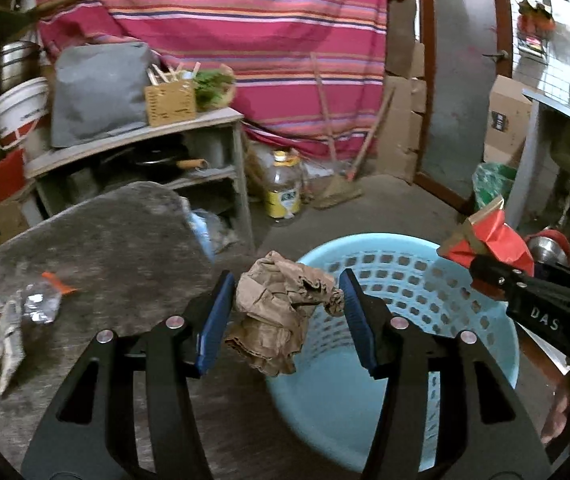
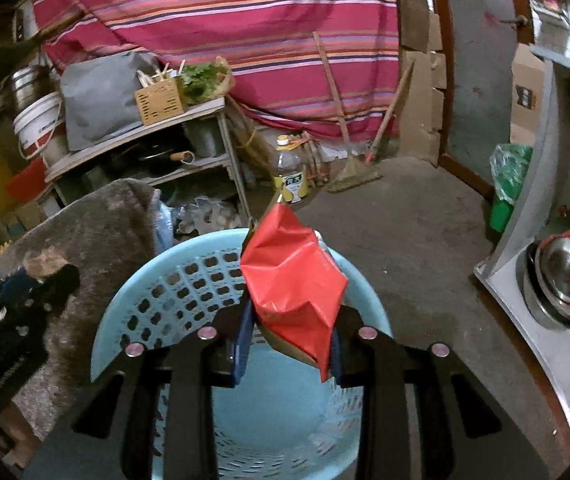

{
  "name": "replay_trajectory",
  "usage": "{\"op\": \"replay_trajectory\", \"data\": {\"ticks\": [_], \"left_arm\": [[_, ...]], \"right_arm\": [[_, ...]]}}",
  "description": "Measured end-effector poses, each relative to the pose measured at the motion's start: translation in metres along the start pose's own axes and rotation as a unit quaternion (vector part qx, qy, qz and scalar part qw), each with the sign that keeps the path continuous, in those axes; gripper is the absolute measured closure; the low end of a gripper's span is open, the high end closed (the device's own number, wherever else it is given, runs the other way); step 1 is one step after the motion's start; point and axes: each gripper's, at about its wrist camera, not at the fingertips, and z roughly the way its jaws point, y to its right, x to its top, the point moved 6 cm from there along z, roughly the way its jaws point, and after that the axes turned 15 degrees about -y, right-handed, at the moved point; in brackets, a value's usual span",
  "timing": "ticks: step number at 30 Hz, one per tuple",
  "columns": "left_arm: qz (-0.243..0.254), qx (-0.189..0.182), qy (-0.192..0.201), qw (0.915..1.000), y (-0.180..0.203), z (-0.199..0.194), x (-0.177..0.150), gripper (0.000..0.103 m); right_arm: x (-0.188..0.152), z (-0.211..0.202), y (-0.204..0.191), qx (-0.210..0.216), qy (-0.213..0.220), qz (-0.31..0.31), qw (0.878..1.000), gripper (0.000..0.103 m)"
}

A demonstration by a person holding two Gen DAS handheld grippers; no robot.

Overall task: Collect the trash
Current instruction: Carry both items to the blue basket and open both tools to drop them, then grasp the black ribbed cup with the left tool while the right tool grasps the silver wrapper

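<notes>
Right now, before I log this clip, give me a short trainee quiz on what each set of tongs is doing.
1. True or false: the right tongs stand empty.
2. The left tongs grip: A) a bottle, B) crumpled brown paper, C) a spoon.
3. What container lies below the right tongs?
Key: 1 false, they clamp red paper; 2 B; 3 the blue basket.

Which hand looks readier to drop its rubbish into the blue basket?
The right, I'd judge. The right gripper holds the red paper above the blue basket opening. The left gripper has its brown paper over the near rim, half above the table.
</notes>
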Motion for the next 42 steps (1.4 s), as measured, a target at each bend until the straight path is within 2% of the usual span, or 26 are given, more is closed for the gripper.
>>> {"op": "replay_trajectory", "data": {"ticks": [4,6,8,12,15,20,23,25,29,30,31,36,42], "left_arm": [[0.002,-0.008,-0.018,0.9998,0.009,0.011,0.003,0.041],[-0.002,-0.015,-0.017,0.9997,0.007,0.01,0.004,0.027],[-0.003,-0.012,-0.008,0.9999,0.005,0.003,0.005,0.018],[-0.007,-0.005,0.001,1.0,-0.006,-0.009,0.006,0.013],[-0.01,0.013,0.014,0.9998,-0.022,-0.02,0.002,0.011],[-0.024,0.057,0.043,0.9972,-0.057,-0.041,-0.007,0.011],[-0.024,0.065,0.038,0.9969,-0.076,-0.053,-0.012,0.01],[-0.027,0.07,0.032,0.9966,-0.093,-0.063,-0.016,0.006],[-0.044,0.093,0.032,0.9942,-0.13,-0.084,-0.025,0.005],[-0.047,0.102,0.031,0.9932,-0.141,-0.088,-0.027,0.005],[-0.051,0.111,0.032,0.992,-0.151,-0.092,-0.029,0.005],[-0.087,0.154,0.039,0.9836,-0.212,-0.112,-0.044,0.005],[-0.142,0.191,0.03,0.9708,-0.292,-0.126,-0.065,0.005]], "right_arm": [[-0.002,0.001,0.013,-0.002,-0.005,0.013,1.0,0.071],[-0.003,0.003,0.017,-0.004,-0.007,0.016,1.0,0.071],[-0.004,0.004,0.018,-0.004,-0.01,0.017,1.0,0.071],[-0.005,0.007,0.011,-0.002,-0.016,0.01,1.0,0.071],[-0.006,0.014,-0.001,0.006,-0.026,0.001,1.0,0.07],[-0.008,0.027,-0.018,0.025,-0.044,0.01,0.999,0.062],[-0.01,0.034,-0.026,0.019,-0.057,0.012,0.998,0.051],[-0.011,0.037,-0.029,0.013,-0.061,0.016,0.998,0.032],[-0.015,0.043,-0.032,-0.01,-0.08,0.033,0.996,0.022],[-0.016,0.043,-0.033,-0.016,-0.081,0.036,0.996,0.017],[-0.016,0.041,-0.033,-0.026,-0.08,0.038,0.996,0.013],[-0.011,0.024,-0.043,-0.049,-0.051,0.04,0.997,0.011],[0.0,-0.001,-0.101,-0.039,0.011,0.0,0.999,0.008]]}}
